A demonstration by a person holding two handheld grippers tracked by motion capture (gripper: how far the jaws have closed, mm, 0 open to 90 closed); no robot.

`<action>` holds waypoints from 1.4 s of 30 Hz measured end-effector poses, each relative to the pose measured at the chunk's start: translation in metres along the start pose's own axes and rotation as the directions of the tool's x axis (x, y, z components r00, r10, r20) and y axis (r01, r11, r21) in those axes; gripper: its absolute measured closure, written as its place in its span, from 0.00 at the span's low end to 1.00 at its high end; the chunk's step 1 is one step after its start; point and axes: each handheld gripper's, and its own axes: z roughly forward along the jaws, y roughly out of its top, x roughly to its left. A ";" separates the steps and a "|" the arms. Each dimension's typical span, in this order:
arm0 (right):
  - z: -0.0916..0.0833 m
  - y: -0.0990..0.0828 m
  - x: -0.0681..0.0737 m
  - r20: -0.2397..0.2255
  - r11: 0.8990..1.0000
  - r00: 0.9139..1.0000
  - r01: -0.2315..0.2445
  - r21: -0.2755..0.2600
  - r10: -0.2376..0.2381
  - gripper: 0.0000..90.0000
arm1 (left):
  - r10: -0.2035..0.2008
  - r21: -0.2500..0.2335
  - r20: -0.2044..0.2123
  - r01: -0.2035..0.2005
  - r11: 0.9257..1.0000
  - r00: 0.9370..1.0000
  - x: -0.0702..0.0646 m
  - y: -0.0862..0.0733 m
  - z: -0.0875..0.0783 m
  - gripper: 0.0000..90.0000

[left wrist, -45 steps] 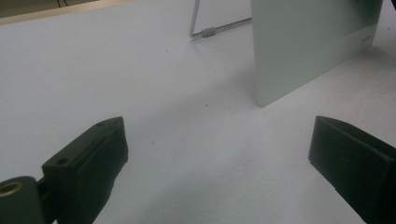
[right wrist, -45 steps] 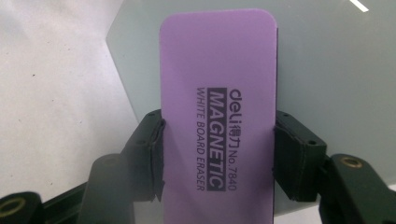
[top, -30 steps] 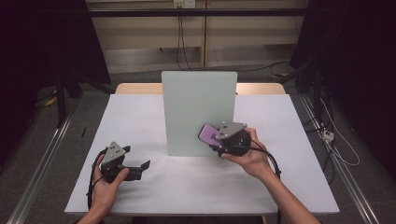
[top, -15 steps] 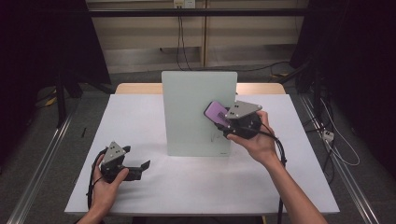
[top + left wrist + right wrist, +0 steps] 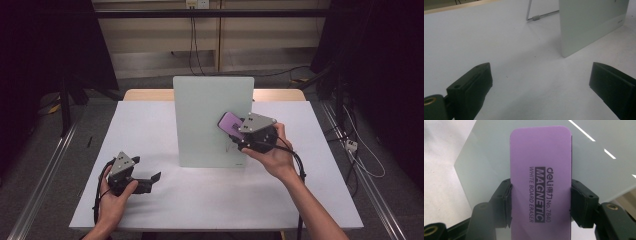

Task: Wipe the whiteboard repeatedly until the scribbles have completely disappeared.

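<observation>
Purple eraser held up in front of the standing whiteboard

The right claw (image 5: 239,131) grips the purple whiteboard eraser (image 5: 540,182) by its two long sides, in the air close to the pale whiteboard (image 5: 212,120) that stands upright on the bench (image 5: 150,125). The left claw (image 5: 152,181) rests low over the bench, its jaws wide apart and holding nothing.
</observation>
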 end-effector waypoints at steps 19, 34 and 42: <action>0.023 -0.017 0.031 -0.104 0.997 0.994 0.046 0.067 -0.039 0.47 | 0.000 0.001 0.001 0.000 1.000 1.000 -0.001 0.000 0.000 0.05; 0.039 -0.024 0.049 -0.179 0.993 0.982 0.073 0.096 -0.055 0.47 | 0.003 0.003 0.003 -0.003 1.000 1.000 -0.001 0.000 0.001 0.05; 0.048 -0.027 0.058 -0.223 0.990 0.973 0.083 0.117 -0.055 0.47 | 0.001 0.003 0.003 -0.001 1.000 1.000 0.000 0.000 0.000 0.05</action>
